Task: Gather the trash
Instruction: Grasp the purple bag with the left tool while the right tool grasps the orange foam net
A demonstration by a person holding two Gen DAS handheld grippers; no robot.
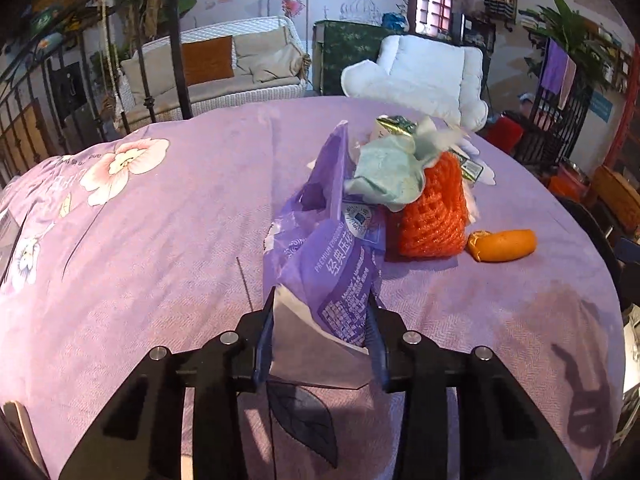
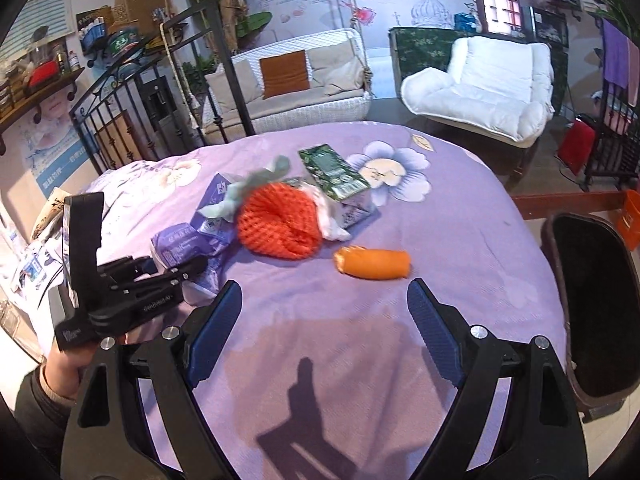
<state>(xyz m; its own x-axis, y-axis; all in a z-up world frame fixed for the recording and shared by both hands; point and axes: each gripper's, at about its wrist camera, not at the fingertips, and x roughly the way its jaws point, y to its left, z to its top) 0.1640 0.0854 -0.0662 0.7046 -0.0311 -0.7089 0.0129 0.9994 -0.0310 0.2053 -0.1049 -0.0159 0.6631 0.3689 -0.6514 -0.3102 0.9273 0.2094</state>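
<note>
My left gripper [image 1: 323, 300] is shut on the near end of a crumpled purple wrapper [image 1: 336, 272], both blue pads pressing its sides. Behind the wrapper lie pale green crumpled paper [image 1: 388, 172], an orange foam net [image 1: 434, 216], a green packet [image 1: 396, 124] and an orange peel [image 1: 504, 245]. In the right wrist view my right gripper [image 2: 325, 286] stands open above the purple cloth with nothing between its fingers, just short of the orange peel [image 2: 374, 264]. The net [image 2: 280, 224], green packet [image 2: 332, 172] and purple wrapper [image 2: 180, 242] lie beyond, with the left gripper [image 2: 188, 270] at the left.
The trash lies on a round table under a purple flowered cloth [image 2: 460, 240]. A dark bin [image 2: 556, 264] stands past the table's right edge. A hand [image 2: 60, 372] holds the left gripper. A white armchair [image 2: 492, 84] and a wicker sofa [image 2: 296, 92] stand behind.
</note>
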